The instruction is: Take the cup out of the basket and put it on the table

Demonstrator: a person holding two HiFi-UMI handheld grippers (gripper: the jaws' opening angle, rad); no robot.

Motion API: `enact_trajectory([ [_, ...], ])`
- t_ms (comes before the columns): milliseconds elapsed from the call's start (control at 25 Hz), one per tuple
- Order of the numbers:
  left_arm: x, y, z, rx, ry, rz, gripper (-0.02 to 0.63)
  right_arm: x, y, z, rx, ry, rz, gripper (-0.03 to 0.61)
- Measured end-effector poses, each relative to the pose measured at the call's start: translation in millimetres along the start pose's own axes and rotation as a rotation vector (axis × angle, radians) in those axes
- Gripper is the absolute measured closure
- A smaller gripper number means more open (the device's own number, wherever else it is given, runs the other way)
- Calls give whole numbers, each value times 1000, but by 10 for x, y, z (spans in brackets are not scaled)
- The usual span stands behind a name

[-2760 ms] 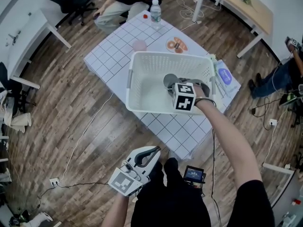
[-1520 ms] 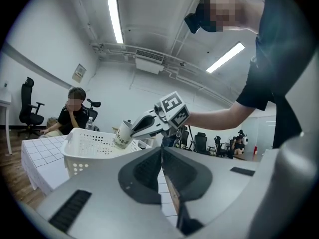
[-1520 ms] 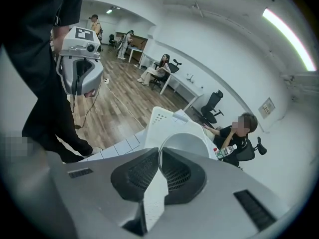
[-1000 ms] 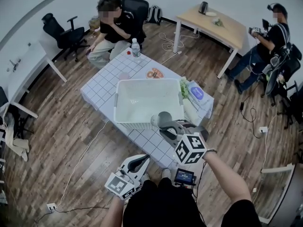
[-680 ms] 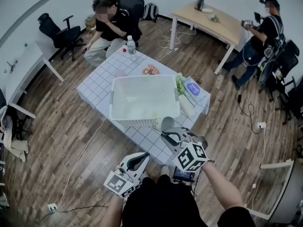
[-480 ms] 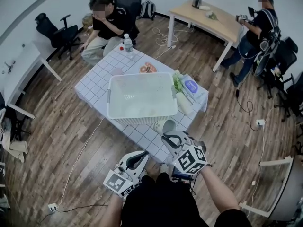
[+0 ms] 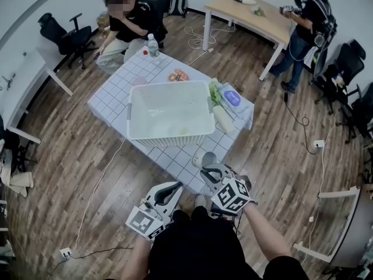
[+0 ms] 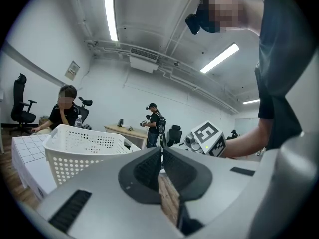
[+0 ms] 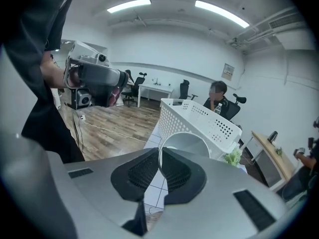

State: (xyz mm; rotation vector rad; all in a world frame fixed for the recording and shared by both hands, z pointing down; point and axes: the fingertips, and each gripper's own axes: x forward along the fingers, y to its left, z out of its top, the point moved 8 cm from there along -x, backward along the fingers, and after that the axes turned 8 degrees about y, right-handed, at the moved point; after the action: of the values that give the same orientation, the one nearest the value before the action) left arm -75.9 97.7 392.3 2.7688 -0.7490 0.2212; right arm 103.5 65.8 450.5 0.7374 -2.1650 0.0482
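Your right tongs (image 9: 160, 159) are clamped on the thin wall of the pale grey round plastic cup (image 9: 185, 144), one jaw inside the mouth and one outside. The cup hangs just past their tips, tilted with its mouth turned back toward them, clear of the white perforated plastic basket (image 9: 198, 117) beyond. In the head view the cup sits over the near corner of the white grid-patterned bench (image 7: 175, 159); whether it touches the top, I cannot tell.

A pinch on one wall is a weak hold, and the cup could swing or slip. Let go while it is tilted and it will likely roll. The bench edge lies right under the tongs, so the cup could drop to the wooden floor (image 7: 87, 156). Push too far ahead and you could knock the basket.

Your left tongs (image 8: 162, 158) are pressed together on nothing, well apart from the cup.
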Motion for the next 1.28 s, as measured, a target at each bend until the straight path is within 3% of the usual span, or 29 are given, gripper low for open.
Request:
enact_trajectory([
  [400,-37,-9,-91,-24,6,20,604,382,162,-390,43,134,49,540],
  [880,-103,-21,-183,-41,22,23,604,883,299,-651,-176,335,105,540],
  [1280,-142,-66,-296,-54,48,22,604,1061,394,-765,-243,406,164,540],
])
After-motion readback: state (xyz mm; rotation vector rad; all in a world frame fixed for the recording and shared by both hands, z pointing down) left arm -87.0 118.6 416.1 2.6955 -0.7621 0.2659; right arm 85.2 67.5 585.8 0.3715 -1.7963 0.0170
